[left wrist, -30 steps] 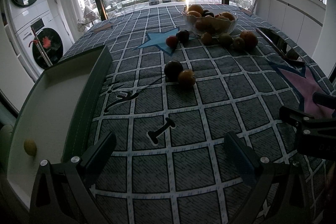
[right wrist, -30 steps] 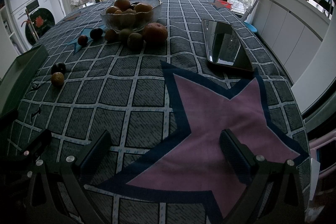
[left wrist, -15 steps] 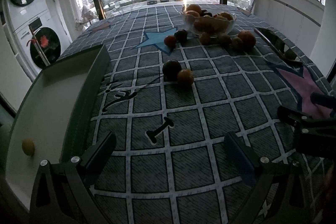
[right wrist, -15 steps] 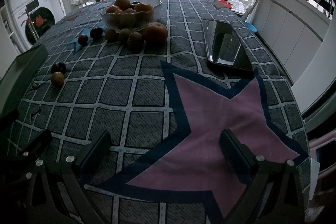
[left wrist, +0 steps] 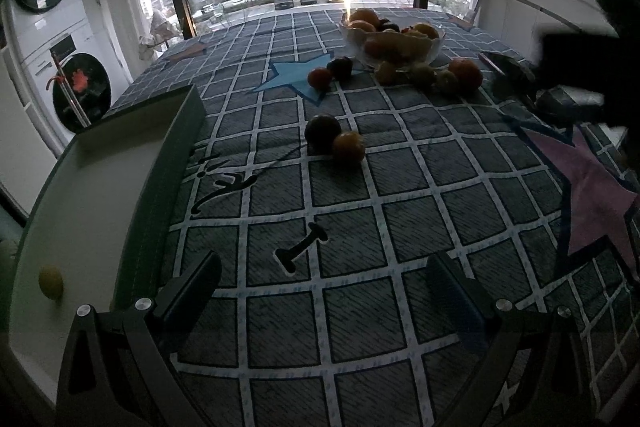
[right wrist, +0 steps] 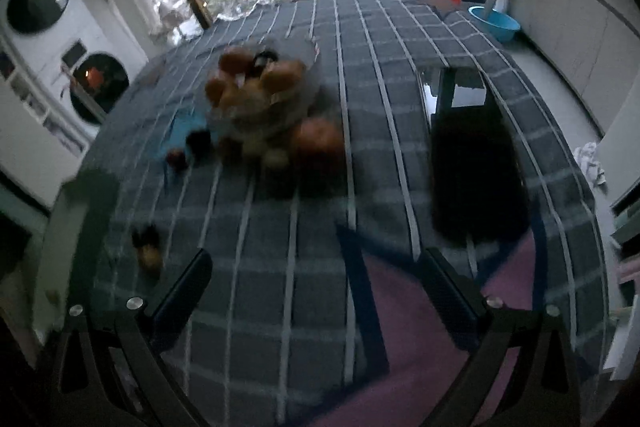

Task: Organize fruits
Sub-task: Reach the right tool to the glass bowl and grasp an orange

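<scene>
Right gripper (right wrist: 316, 287), empty and open like the left gripper (left wrist: 320, 287), has lifted and swung toward the fruit bowl (right wrist: 264, 95) on the surface, signalling a coming pick

A glass bowl (left wrist: 394, 43) heaped with orange and dark fruits stands at the far side of the surface (left wrist: 360, 227), loose fruits (left wrist: 440, 77) crowded against its base, a dark plum (left wrist: 322, 131) touching a small orange fruit (left wrist: 349, 146) nearer, and one yellow fruit (left wrist: 51, 283) in the tray (left wrist: 100, 195).
</scene>
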### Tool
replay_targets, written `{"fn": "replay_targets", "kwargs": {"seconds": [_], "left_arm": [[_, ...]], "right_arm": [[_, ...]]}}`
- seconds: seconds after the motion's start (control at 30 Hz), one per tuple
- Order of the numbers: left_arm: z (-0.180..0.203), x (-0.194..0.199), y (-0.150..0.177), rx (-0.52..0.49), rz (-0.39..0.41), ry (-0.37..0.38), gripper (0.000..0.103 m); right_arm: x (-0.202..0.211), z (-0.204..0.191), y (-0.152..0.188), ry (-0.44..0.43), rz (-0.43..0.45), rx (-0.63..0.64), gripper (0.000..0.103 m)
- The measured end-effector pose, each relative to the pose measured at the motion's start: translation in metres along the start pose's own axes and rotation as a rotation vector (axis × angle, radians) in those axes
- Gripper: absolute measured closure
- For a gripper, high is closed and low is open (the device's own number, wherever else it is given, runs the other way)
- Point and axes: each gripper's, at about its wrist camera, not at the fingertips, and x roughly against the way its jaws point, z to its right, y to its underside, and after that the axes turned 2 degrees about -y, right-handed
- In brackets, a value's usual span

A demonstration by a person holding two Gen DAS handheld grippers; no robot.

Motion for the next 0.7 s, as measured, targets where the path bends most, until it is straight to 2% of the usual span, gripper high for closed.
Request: {"fn": "replay_targets", "kwargs": {"seconds": [0.03,0.07,0.1,0.17,0.4,0.43,0.47,0.5,0.53,0.7], "left_arm": [[0.0,0.0,0.0,0.0,0.001,0.0,0.0],[0.0,0.0,0.0,-0.002,0.002,0.001,0.0],[0.0,0.0,0.0,-0.002,0.002,0.002,0.0],[0.0,0.0,0.0,-0.002,0.002,0.001,0.0],[0.0,0.001,0.001,-0.004,0.002,0.005,0.0],[0.001,0.001,0.001,-0.005,0.001,0.005,0.0],[0.001,0.001,0.001,-0.005,0.001,0.004,0.0],[0.0,0.001,0.001,-0.006,0.001,0.004,0.0],[0.001,0.001,0.001,-0.006,0.001,0.004,0.0],[0.0,0.001,0.001,-0.005,0.001,0.005,0.0]], "right_arm": [[-0.004,0.001,-0.007,-0.001,0.002,-0.018,0.005],[-0.008,0.002,-0.013,-0.005,0.004,-0.041,0.011],[-0.013,0.003,-0.019,-0.013,0.005,-0.068,0.022],[-0.025,0.004,-0.028,-0.028,-0.003,-0.109,0.032],[-0.053,0.001,-0.046,-0.01,-0.006,-0.136,0.033],[-0.055,0.0,-0.048,-0.011,-0.004,-0.136,0.035],[-0.056,0.001,-0.05,-0.009,-0.003,-0.138,0.044],[-0.056,0.001,-0.05,-0.004,0.0,-0.142,0.058],[-0.056,0.002,-0.049,0.002,0.001,-0.145,0.061],[-0.045,0.012,-0.039,-0.05,0.008,-0.163,0.061]]}}
